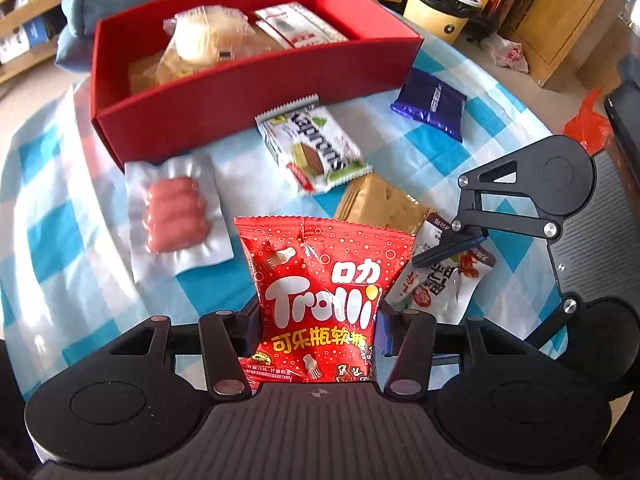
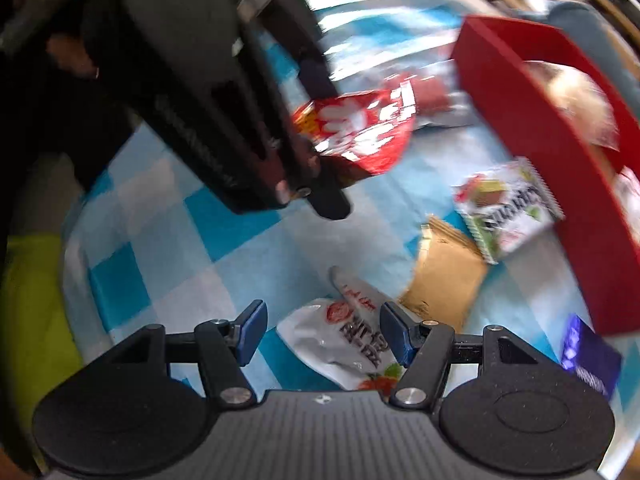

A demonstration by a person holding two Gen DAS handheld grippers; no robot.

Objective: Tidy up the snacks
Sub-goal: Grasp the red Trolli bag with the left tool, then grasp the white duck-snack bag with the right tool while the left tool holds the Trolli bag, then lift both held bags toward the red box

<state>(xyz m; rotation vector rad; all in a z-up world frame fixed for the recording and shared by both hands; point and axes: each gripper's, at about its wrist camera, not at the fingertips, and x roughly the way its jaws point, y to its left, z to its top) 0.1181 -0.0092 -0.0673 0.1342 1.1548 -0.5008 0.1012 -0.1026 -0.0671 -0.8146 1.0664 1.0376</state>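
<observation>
Left gripper [image 1: 318, 330] clamps red Trolli gummy bag [image 1: 320, 292], lifted above checked tablecloth [image 1: 52, 208]. Right gripper [image 2: 323, 332] open, pads straddling white snack pouch [image 2: 352, 344], not yet pinching. Red box [image 1: 224, 84] at 12 o'clock already holds bun and white packet. Remaining outside: sausage pack [image 1: 176, 216] at 10, wafer packet [image 1: 312, 144], gold packet [image 1: 380, 204], purple packet [image 1: 432, 104] at 1. Judged under halfway.
</observation>
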